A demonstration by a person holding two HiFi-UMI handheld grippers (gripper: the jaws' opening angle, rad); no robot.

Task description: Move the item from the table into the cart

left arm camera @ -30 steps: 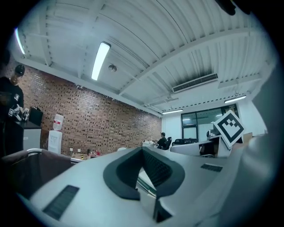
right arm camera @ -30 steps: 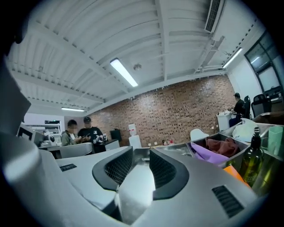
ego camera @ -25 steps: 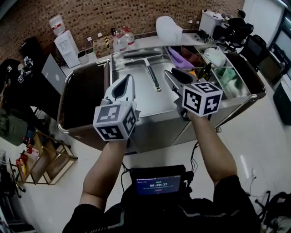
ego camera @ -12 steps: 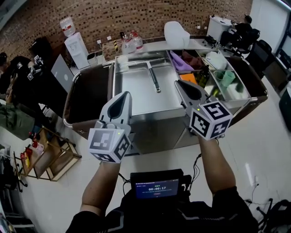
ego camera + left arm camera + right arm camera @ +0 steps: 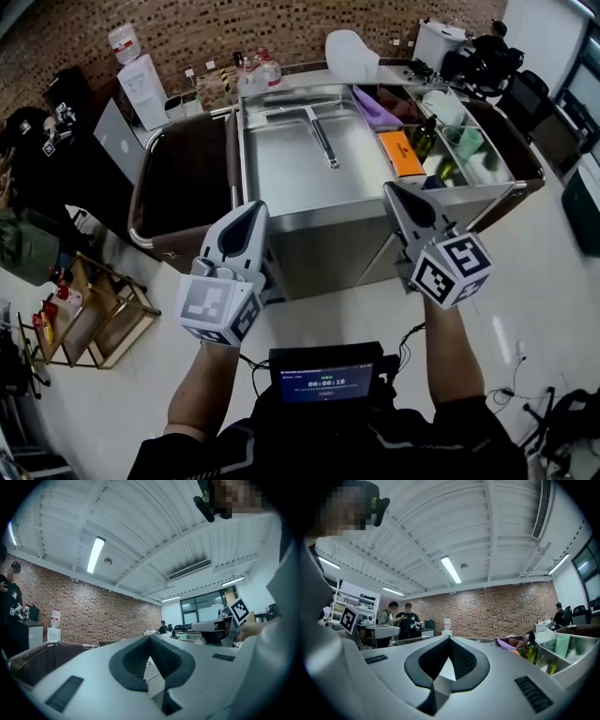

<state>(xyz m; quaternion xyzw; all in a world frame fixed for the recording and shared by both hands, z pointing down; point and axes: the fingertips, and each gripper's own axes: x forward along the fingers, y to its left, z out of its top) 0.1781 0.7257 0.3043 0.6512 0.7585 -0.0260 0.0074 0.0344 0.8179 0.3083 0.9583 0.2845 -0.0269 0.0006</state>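
Well, we held two grippers low in front of one steel cart [image 5: 319, 246], both over the floor [image 5: 525, 281] and clear of the cart. L gripper [image 5: 251, 211] had its jaws pressed together, tips meeting, nothing btwn them. R gripper [image 5: 396, 192] likewise sat closed and empty. Each carried one marker cube [image 5: 214, 309], so two cubes total.

We couldn't tell for sure which item was the task's. One orange flat pack [image 5: 403, 155] lay inside the cart, in the compartment just R of the big flat tray. On that tray we counted one T-shaped tool [image 5: 323, 150], lying flat. The bins further R held one dark bottle [image 5: 425, 139], upright beside the pack, one green cup [image 5: 471, 142], and one purple cloth [image 5: 373, 106] at the back. One dark bag [image 5: 183, 187] hung on the cart's L side.

Behind the cart stood the table [image 5: 300, 77] w/ at least two clear bottles [image 5: 251, 80] and one white container [image 5: 352, 58]. One water dispenser [image 5: 142, 82] stood by the brick wall [image 5: 234, 28]. One small screen [image 5: 326, 382] showed at our chest.
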